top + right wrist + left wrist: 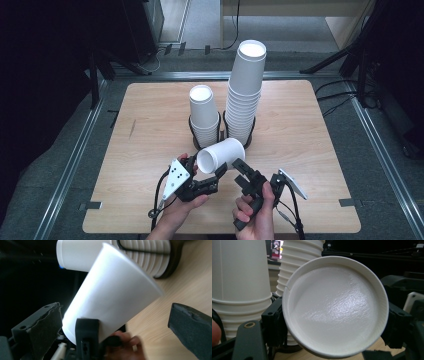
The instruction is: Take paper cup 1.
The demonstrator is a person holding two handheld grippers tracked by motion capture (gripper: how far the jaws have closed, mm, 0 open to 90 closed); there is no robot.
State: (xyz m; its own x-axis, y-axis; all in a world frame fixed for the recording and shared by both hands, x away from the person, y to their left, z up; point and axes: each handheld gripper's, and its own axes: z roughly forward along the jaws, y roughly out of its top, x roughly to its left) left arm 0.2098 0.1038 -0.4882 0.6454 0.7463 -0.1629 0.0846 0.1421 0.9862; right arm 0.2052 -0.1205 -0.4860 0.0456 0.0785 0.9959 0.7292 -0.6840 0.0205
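Nearest the person, the left gripper (216, 176) is clamped on a single white paper cup (220, 155), its jaws pressing the cup at either side near the base. The cup lies on its side above the wooden table (310, 150), tilted, with its closed bottom toward the person and its mouth pointing toward the stacks. In the left gripper view the cup's (335, 306) round base faces the camera, with a black jaw at each flank.

Just to the right, the right gripper (242, 172) has its jaws spread wide and grips nothing. In the right gripper view its two padded jaws stand clear of the cup (112, 297), which is tilted between and beyond them without contact.

Beyond the held cup, mid-table, stand two stacks of upturned white paper cups, each seated in a black ring holder. The shorter stack (203, 115) is on the left; the taller stack (245, 92) stands just beside it on the right and leans slightly at its top. The held cup's mouth end is near the foot of the taller stack.
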